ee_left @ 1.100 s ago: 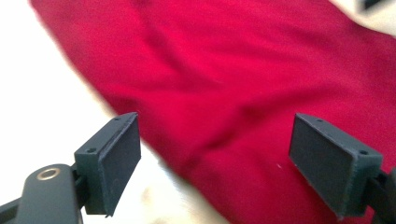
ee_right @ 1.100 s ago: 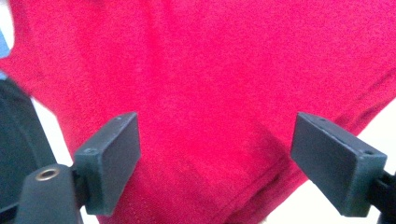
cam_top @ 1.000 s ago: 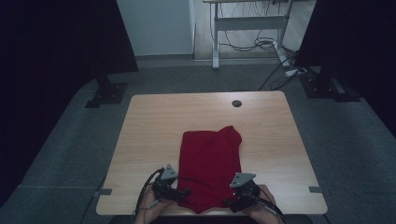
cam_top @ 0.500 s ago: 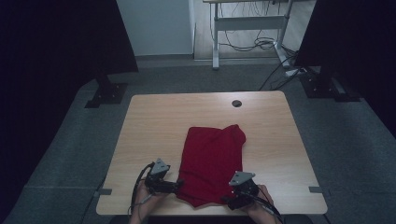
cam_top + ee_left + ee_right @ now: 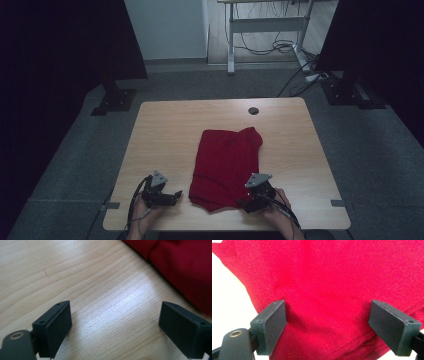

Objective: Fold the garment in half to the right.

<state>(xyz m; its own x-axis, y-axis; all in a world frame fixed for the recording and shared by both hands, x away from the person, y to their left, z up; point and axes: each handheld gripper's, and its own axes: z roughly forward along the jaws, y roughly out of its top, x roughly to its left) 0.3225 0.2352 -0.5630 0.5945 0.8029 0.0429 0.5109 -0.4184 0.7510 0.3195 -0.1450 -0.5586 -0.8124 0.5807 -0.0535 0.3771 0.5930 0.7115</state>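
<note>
While folded red garment (image 5: 227,167) lies flat mid-table (image 5: 165,130), left gripper (image 5: 172,196) stands beside it, wide open, empty; right gripper (image 5: 327,326) straddles cloth hem, open, likely poised to pinch.

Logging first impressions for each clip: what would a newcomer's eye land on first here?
The red cloth, folded and lying near the middle of the pale wooden table, stands out against the dim room. The right gripper has its jaws spread over the cloth's near edge, while the left gripper is open over bare wood just left of it.
</note>
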